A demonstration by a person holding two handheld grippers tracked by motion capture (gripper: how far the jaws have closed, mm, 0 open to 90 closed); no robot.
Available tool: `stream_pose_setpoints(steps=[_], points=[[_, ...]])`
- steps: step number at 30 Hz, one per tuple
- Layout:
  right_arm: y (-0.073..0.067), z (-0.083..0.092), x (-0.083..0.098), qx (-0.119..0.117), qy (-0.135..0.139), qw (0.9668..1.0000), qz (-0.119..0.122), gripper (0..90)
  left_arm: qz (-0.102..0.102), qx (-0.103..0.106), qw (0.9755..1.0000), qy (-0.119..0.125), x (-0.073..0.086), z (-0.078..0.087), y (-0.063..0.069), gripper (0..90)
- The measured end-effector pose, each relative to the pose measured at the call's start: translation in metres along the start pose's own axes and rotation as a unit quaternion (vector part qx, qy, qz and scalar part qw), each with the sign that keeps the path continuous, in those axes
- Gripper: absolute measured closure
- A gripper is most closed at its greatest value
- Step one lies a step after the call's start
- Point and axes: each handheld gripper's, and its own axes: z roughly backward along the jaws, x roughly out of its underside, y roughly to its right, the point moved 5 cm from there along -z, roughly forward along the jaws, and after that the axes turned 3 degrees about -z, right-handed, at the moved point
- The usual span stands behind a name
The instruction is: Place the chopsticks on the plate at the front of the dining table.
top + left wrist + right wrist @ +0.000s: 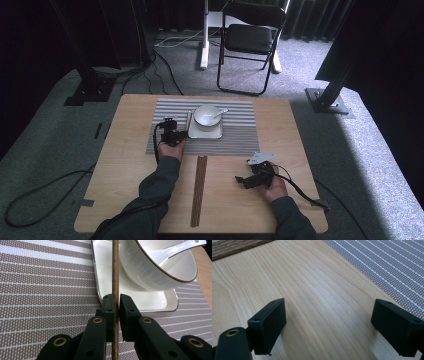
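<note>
At the left edge of the striped placemat, the left tongs are closed almost completely on a single brown wooden chopstick, the two black pads pressing it from either side with only the stick's thickness between them. In the left gripper view the chopstick runs straight between the jaws and onward, its long axis in line with the tongs, and its far end passes in front of the white rectangular plate and the side of the white bowl, which has a brown rim and carries a white spoon; whether the stick touches the plate cannot be told. Seen from above, the left hand rests at the placemat's near left edge, forearm extended forward and slightly rightward from the bottom of the frame, the left tongs pointing away from the person, just beside the plate.

The right tongs stand wide open with nothing between the pads, poised close over the bare light wood surface. In the high view the right hand lies near the surface's near right side, well apart from the plate, the right tongs directed leftward toward a bundle of dark chopsticks that lies lengthwise, near to far, between the two forearms.
</note>
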Motion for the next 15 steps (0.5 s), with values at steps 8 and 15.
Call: stream_pose_setpoints(steps=[8,15], points=[[0.0,0.0,0.0,0.0,0.0,1.0,0.0,12.0,0.002,-0.001,1.0,-0.001,-0.004,-0.004,-0.001,83.7],[0.0,0.0,0.0,0.0,0.0,1.0,0.001,12.0,0.01,0.002,0.9999,0.002,-0.006,-0.011,-0.005,83.7]])
